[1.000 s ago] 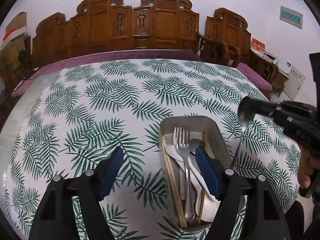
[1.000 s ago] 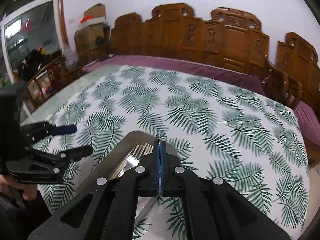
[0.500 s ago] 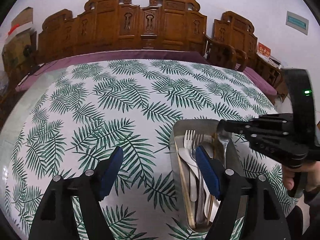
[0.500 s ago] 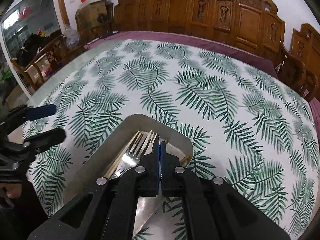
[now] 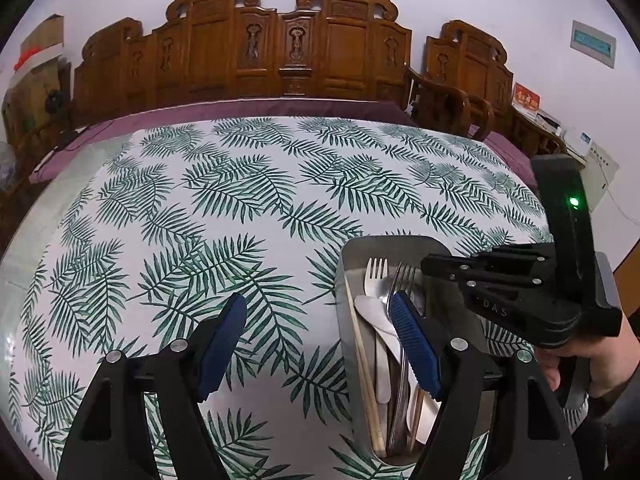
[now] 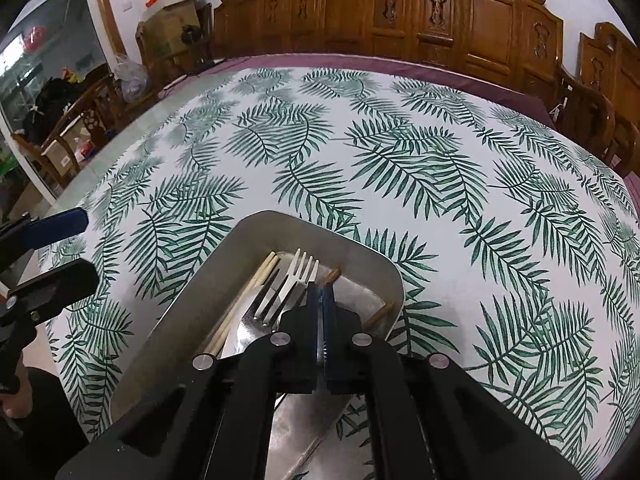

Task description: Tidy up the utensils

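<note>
Where the fern-print tabletop (image 5: 240,208) carries one metal tray (image 5: 404,242), contents read: two metal forks (image 5: 376,276), one white plastic fork (image 6: 302,268), one white plastic utensil (image 5: 374,314), wooden chopsticks (image 5: 362,364), count unclear. Left gripper (image 5: 320,332): jaws wide, empty, straddling the tray's left wall. Right gripper (image 6: 321,294): jaws closed over the tray; held item cannot be told.
</note>
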`<action>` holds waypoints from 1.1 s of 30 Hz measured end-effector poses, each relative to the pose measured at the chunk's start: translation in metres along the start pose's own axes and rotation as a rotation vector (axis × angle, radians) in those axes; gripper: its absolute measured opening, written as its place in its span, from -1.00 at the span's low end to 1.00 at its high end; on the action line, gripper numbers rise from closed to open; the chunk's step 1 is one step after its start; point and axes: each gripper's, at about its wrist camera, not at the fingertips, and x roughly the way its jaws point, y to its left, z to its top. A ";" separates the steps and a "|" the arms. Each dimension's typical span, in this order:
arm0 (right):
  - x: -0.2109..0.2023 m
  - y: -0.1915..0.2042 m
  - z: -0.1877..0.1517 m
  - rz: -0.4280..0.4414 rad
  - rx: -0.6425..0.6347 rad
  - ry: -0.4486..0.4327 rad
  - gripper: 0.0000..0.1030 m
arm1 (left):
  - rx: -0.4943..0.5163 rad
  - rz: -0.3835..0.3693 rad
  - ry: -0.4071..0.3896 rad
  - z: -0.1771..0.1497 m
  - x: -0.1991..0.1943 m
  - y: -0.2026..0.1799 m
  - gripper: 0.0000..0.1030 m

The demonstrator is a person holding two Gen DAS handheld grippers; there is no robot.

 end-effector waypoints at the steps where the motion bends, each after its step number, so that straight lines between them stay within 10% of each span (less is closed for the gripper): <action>1: -0.003 0.000 -0.001 0.000 0.002 -0.008 -0.92 | -0.001 -0.002 -0.002 0.000 0.000 0.000 0.38; 13: -0.076 -0.006 -0.040 -0.039 0.091 -0.141 -0.88 | 0.004 -0.024 -0.012 -0.012 -0.023 -0.019 0.43; 22: -0.129 -0.010 -0.082 -0.087 0.139 -0.196 -0.15 | 0.006 -0.048 -0.015 -0.030 -0.054 -0.035 0.83; 26: -0.155 -0.013 -0.102 -0.111 0.184 -0.230 0.48 | 0.022 -0.039 -0.002 -0.041 -0.068 -0.048 0.84; 33: -0.192 -0.013 -0.130 -0.152 0.217 -0.270 0.91 | 0.042 -0.036 0.021 -0.062 -0.085 -0.068 0.84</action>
